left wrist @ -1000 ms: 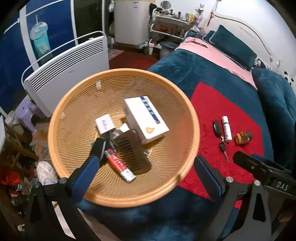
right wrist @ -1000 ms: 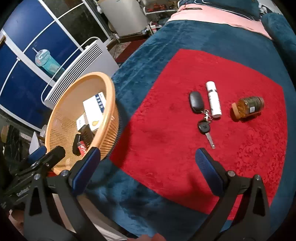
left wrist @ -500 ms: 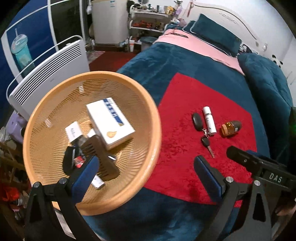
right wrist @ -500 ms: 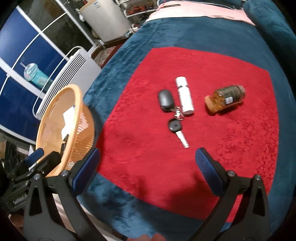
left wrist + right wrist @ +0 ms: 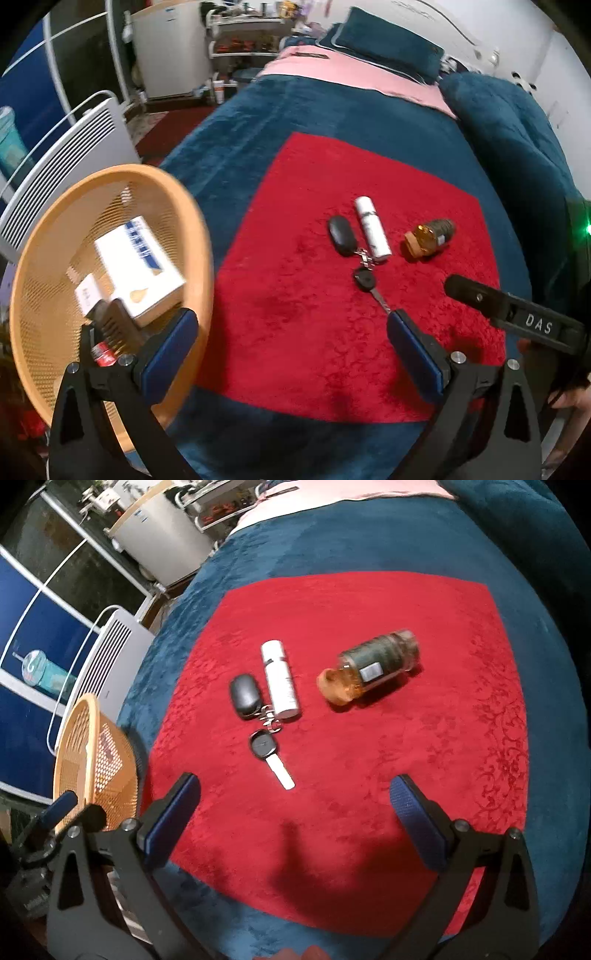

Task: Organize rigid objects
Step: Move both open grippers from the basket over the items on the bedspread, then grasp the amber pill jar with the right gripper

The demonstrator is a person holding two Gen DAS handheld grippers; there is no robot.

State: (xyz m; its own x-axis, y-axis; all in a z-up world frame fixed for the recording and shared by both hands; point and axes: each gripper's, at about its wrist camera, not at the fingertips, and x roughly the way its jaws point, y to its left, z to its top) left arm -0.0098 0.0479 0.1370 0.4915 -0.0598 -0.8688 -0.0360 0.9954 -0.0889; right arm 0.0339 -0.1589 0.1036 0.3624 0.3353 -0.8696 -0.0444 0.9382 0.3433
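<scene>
On a red cloth (image 5: 369, 768) lie a car key with black fob (image 5: 263, 746), a white tube (image 5: 279, 679) and an amber bottle (image 5: 373, 664) on its side. They also show in the left wrist view: key (image 5: 364, 278), tube (image 5: 371, 227), bottle (image 5: 430, 236). An orange mesh basket (image 5: 201, 236) at the left holds a white box (image 5: 138, 266), a small box, a dark comb and a red tube. My left gripper (image 5: 291, 332) is open and empty between basket and key. My right gripper (image 5: 295, 805) is open and empty just short of the key.
The red cloth lies on a teal bed cover (image 5: 258, 122) with a pink sheet and pillows behind. A white radiator (image 5: 62, 166) and a white appliance stand left of the bed. The basket (image 5: 92, 760) sits at the bed's left edge.
Both grippers have swung right, away from the basket and toward the key, tube and bottle. The right gripper has come closer to them. Both stay open and empty.
</scene>
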